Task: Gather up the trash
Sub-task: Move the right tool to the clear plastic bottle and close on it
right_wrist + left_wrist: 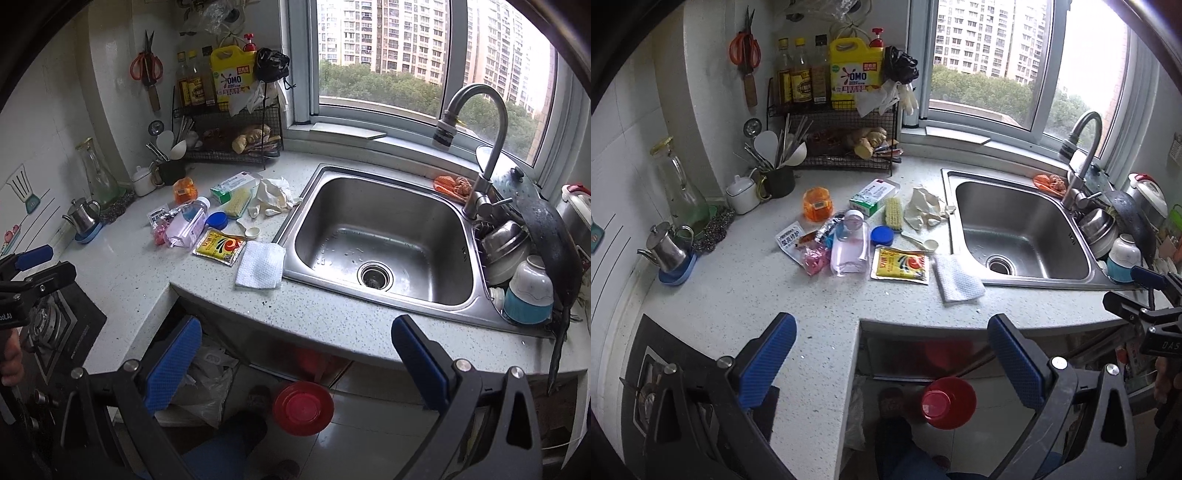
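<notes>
Trash lies in a loose cluster on the counter (820, 295) left of the sink (384, 236): a yellow sauce packet (900, 265), a folded paper towel (958, 278) just beside it at the sink's edge, a clear plastic bottle (849, 247) on its side with its blue cap (882, 235) off and close by, some crinkled wrappers (807, 243), and a crumpled glove (923, 208) farther back.

By my reading, the job stands at its very start; nothing looks gathered. Both tools hang short of the counter's front edge, well apart from the pile. The left gripper (892, 363) has its jaws spread wide with nothing between them, and the right gripper (295, 365) is likewise wide and empty.

The next move calls for a reach forward over the edge and a pinch on 1 piece; the paper towel and packet lie nearest. Flat pieces may need a low, scraping approach.

A red bin (303, 408) stands on the floor below the counter; its contents cannot be made out. The sink basin is empty, while the rack (509, 258) at its right holds bowls and a dark pan.
</notes>
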